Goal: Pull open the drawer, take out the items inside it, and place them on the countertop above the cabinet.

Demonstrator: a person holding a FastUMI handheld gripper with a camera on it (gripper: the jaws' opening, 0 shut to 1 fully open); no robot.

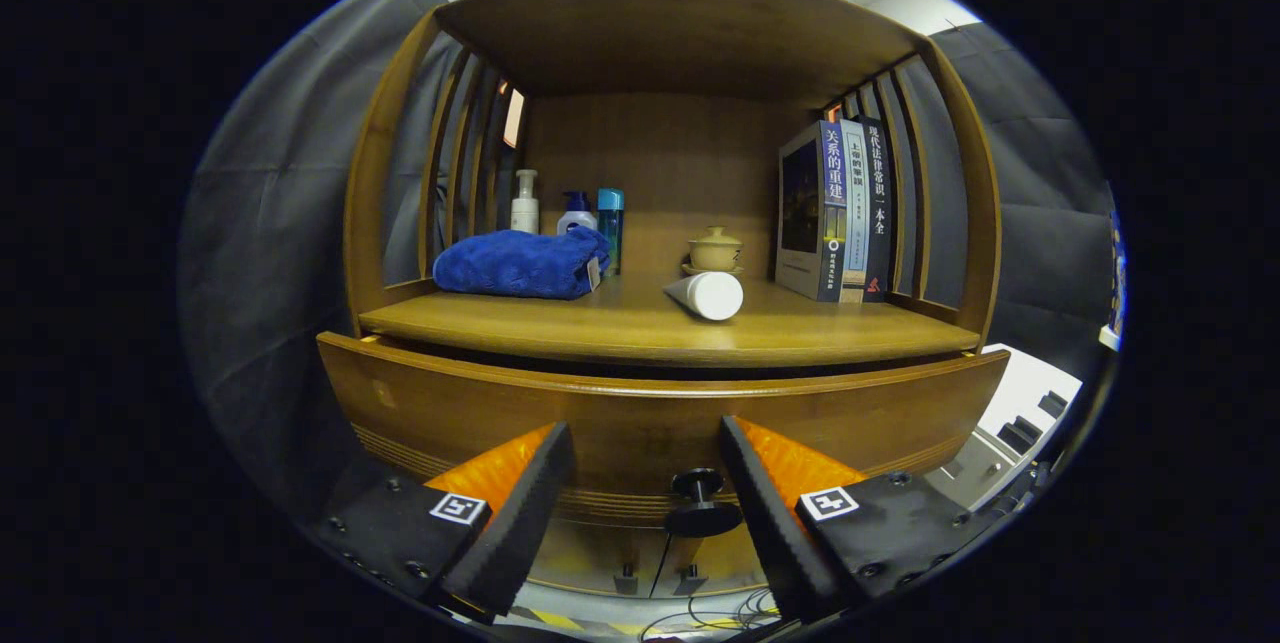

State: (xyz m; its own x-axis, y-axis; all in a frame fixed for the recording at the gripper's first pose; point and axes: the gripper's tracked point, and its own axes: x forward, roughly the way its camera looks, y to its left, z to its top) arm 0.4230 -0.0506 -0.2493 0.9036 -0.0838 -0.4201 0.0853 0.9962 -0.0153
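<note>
Your claw (645, 443) is released: its two fingers stand well apart with nothing pressed between them. The drawer (640, 418) fills the space just ahead of the fingers, its wooden front running across and past both of them. The drawer's dark round knob (700, 501) sits in the gap between your fingers, nearer the right finger than the left, and neither finger touches it. The drawer front stands slightly out from the cabinet, with a dark slit showing along its top edge, so you cannot see what lies inside.

Beyond and above the drawer is the countertop (640, 328), a wooden shelf under a roofed, slatted frame. On it, beyond your left finger, lies a folded blue towel (520, 263). Behind the towel stand three bottles (565, 208) in a close row against the back. Straight ahead, beyond the gap, a white tube (708, 294) lies on its side, cap end toward you, and just behind it sits a small lidded cup (715, 249) on a saucer. Beyond your right finger a few books (840, 213) stand upright against the slats.

Below the drawer, cables (715, 613) lie on the floor.
</note>
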